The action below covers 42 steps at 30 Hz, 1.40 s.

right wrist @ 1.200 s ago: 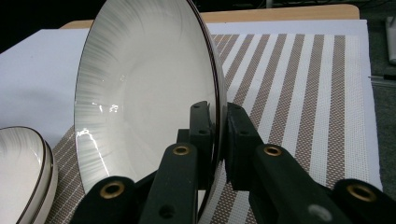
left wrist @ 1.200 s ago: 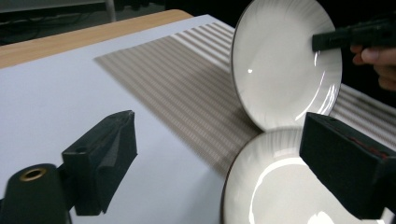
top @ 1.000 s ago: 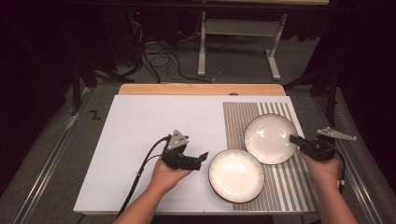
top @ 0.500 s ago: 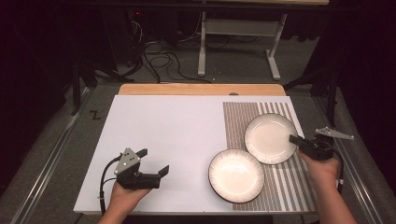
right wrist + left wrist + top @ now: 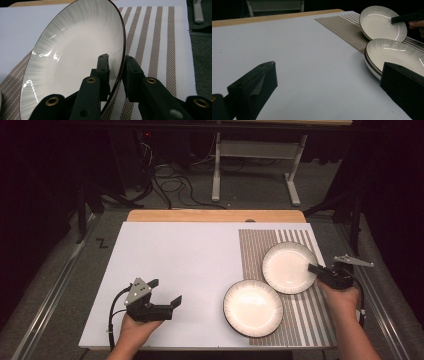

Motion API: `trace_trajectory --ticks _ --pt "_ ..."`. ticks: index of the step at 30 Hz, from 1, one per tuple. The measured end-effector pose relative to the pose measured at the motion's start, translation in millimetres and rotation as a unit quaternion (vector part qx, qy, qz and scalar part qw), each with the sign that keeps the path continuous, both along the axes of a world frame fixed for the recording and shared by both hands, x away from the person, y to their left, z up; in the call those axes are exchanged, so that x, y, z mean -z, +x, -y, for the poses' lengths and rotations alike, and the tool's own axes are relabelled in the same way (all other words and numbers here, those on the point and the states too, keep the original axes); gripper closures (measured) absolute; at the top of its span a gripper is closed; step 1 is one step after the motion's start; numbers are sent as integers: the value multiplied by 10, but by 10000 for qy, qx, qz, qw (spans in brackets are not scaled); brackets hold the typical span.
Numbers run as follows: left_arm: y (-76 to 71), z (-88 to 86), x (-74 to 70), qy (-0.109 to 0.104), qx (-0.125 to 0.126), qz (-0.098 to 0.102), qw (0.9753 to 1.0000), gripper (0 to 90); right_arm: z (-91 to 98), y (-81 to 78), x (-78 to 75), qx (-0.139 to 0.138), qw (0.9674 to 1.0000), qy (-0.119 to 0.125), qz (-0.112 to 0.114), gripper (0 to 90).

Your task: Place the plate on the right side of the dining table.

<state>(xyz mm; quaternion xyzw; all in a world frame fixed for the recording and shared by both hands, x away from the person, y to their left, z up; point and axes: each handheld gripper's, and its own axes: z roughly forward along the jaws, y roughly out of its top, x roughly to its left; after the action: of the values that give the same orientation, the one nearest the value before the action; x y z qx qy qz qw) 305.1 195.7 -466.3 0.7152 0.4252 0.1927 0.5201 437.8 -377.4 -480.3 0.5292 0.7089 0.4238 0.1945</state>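
Step in hand, as I judge it: letting go of the far plate after setting it on the striped placemat. The right gripper sits at that plate's right rim, and its fingers have just been opening. The rim is between them, one finger inside the bowl of the plate and one outside. In the right gripper view a thin gap shows on each side of the rim, so they look slack, not clamped. The far plate lies at the back right of the placemat and seems to lean on or overlap the edge of the near plate; real contact is hard to tell. The left gripper is low over the bare white worktop at the near left. Its fingers are spread wide with nothing between them, well apart from both plates. The next move likely calls for opening the right fingers a bit more, then backing straight out to the right, away from the rim, without dragging the plate. Room: the right hand is already at the worktop's right edge, so the retreat goes out over the floor side, which looks free. The placemat's near right corner is unoccupied. The whole left and middle of the worktop is open for the left gripper. Main risk: nudging the far plate against the near one.
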Motion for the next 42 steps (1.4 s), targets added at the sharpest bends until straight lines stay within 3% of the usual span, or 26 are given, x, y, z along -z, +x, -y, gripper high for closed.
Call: trace_trajectory --ticks 10,25,29,31,32,37,42 --pt "-6 -21 6 -80 14 -12 10000 17 10 83 94 207 9995 86 -227 743" --pt "22 -8 10 -168 8 -15 9999 21 69 -22 163 311 9972 313 -604 730" --pt "29 -19 11 -203 5 -26 9998 22 -5 -17 201 236 9972 119 -702 708" --pt "29 -23 10 -218 -2 -34 9998 23 -46 -21 215 273 9976 -199 -610 719" --pt "28 -25 10 -212 0 -35 9998 23 -52 -21 209 274 9975 -241 -605 719" --pt "34 -30 19 -216 -8 -49 9998 24 -62 -29 197 267 9974 -310 -597 709" --pt "42 -31 28 -128 -29 -45 9999 24 -23 -66 165 312 9978 -300 -500 621"
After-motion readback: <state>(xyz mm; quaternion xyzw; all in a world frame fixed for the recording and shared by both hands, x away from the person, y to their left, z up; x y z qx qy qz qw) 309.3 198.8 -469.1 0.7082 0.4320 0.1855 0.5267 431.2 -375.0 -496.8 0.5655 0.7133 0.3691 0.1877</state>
